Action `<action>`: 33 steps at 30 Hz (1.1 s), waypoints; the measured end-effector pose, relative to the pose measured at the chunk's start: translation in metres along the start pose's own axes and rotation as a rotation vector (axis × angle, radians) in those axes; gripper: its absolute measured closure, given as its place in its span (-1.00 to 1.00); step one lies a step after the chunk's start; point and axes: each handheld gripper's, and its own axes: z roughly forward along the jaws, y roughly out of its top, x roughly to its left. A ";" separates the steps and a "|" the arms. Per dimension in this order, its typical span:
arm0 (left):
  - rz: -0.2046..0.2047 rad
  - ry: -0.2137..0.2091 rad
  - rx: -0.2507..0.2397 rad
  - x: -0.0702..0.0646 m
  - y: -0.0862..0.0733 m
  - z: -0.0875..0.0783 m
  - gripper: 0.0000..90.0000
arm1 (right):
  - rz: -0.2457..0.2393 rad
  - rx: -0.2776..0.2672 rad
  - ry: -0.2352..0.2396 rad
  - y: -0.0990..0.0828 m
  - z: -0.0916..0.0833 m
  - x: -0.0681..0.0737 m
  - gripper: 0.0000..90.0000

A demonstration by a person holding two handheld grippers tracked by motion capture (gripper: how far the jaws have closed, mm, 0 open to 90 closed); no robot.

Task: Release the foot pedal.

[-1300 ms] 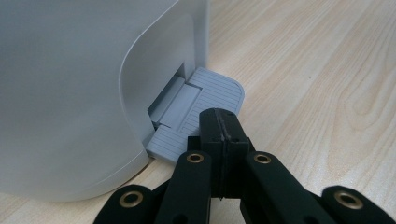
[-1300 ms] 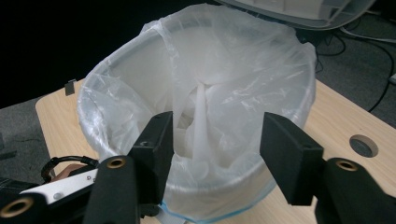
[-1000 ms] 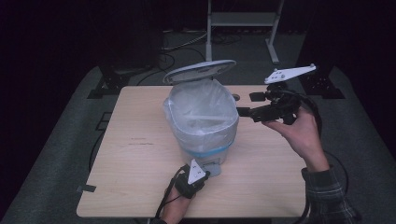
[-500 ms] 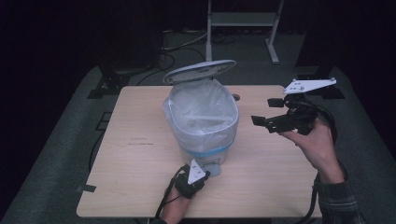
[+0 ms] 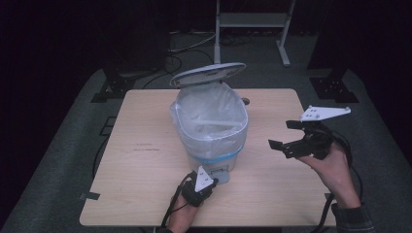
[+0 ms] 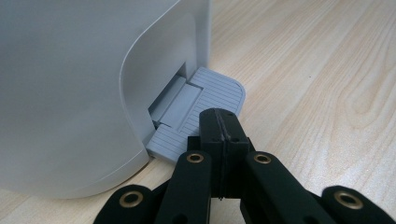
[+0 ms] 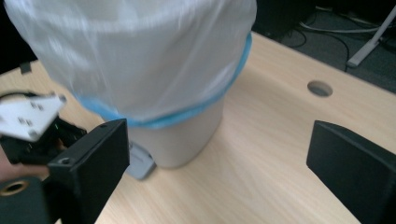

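Your left gripper sits low in the high view, just below centre, with its jaws pressed flat together and their tips resting on the grey ribbed pedal at the foot of the bin. In the left gripper view the pedal juts from a notch in the bin's pale wall, left of centre, and the closed jaws lie on its near edge. The bin stands in the middle of the wooden worktop, lined with a clear bag whose blue band wraps the outside of the rim, and its lid is raised behind it, toward the top of the frame. Your right gripper hangs at the right of the high view, apart from the bin, pointing left toward it. Its jaws have just been opening and now stand wide with nothing between them; in the right gripper view they frame the bin's lower body and the bare worktop.
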 end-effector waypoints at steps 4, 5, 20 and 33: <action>-0.010 -0.002 -0.007 -0.001 0.000 0.001 1.00 | 0.013 0.008 -0.011 -0.026 0.007 -0.003 -0.95; -0.010 -0.001 -0.007 -0.001 0.000 0.001 1.00 | 0.015 0.004 -0.016 -0.031 0.008 -0.004 -0.96; -0.004 0.002 -0.002 0.000 0.000 0.000 1.00 | 0.051 -0.001 -0.077 -0.099 0.017 -0.023 -0.97; -0.008 0.001 -0.006 -0.001 0.000 0.001 1.00 | 0.073 0.017 -0.122 -0.143 0.020 -0.035 -0.99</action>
